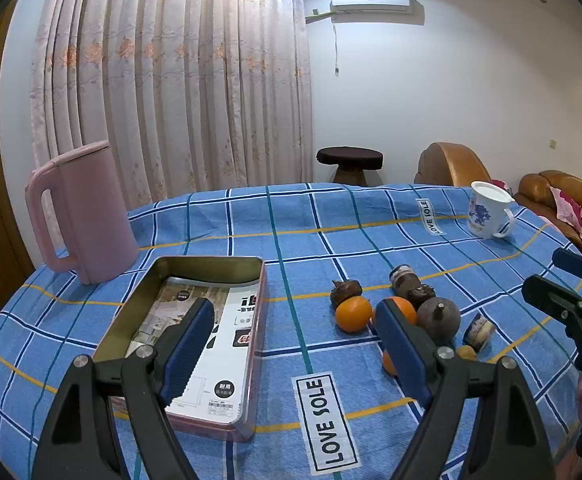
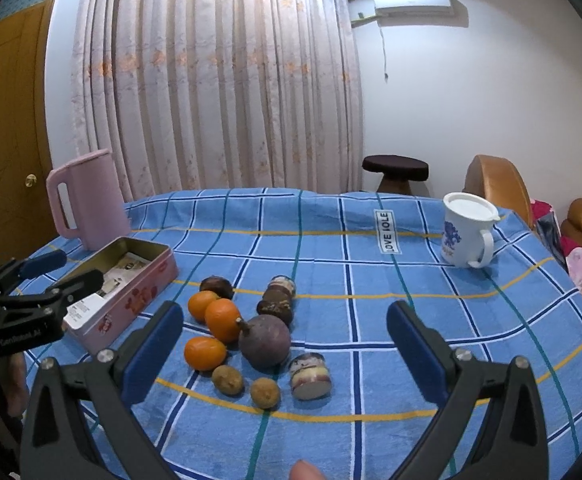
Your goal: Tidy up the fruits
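Observation:
Fruit lies in a cluster on the blue checked cloth (image 2: 331, 272): three oranges (image 2: 223, 320), a big purple round fruit (image 2: 265, 342), two small brown fruits (image 2: 227, 380), a dark brown one (image 2: 217, 286) and striped cut pieces (image 2: 310, 376). An open pink tin (image 2: 131, 284) with printed paper inside stands to their left. My right gripper (image 2: 287, 340) hovers open just before the cluster, holding nothing. My left gripper (image 1: 295, 348) is open between the tin (image 1: 211, 260) and the oranges (image 1: 353, 314); its right finger hides part of one orange. Each gripper also shows in the other's view, open: the right gripper (image 1: 551, 276), the left gripper (image 2: 67, 272).
A pink kettle (image 1: 83, 212) stands at the cloth's far left and a white flowered mug (image 2: 465, 232) at the far right. Behind the table are curtains, a dark stool (image 1: 349, 160) and a brown sofa (image 1: 563, 192). A fingertip (image 2: 305, 472) shows at the bottom edge.

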Available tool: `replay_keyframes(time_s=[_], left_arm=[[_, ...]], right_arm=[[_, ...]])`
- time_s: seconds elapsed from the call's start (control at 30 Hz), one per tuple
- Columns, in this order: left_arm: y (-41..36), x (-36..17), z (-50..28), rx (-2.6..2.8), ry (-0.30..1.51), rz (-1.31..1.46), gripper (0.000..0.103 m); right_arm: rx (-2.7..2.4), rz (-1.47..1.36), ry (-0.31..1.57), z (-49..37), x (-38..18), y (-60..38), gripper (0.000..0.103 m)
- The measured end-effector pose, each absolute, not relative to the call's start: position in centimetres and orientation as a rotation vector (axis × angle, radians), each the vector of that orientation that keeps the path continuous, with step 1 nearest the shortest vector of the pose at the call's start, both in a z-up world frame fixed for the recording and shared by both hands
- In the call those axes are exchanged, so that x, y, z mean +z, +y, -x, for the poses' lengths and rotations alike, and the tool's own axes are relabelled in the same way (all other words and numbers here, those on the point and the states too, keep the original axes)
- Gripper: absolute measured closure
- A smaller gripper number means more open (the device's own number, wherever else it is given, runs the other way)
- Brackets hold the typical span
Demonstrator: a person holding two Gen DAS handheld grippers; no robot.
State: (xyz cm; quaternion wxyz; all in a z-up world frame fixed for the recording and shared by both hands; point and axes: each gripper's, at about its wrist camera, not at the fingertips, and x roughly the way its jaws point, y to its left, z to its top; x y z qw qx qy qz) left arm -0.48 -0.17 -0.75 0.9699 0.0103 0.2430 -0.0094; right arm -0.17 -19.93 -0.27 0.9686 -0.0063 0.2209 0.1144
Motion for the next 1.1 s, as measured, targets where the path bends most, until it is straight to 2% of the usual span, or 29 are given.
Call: replay_keyframes(time_s=[0.77,0.97,1.1], left_arm=[[-0.6,-1.5,-0.1,-0.034,0.518,-0.026,0.019],[-2.1,-3.2,-1.0,-0.071,0.567,-0.046,0.019],[-3.6,-4.4,-1.8,-0.111,0.614,-0.053,0.019]], right_arm=[[0.219,0.038,0.485,-0.5,-1.2,-19.6,0.0],[0.171,0.034,0.534,-1.7,-2.5,-21.1,0.007],[0.151,0.042,0.596,-2.8,-3.8,-21.7,0.019]])
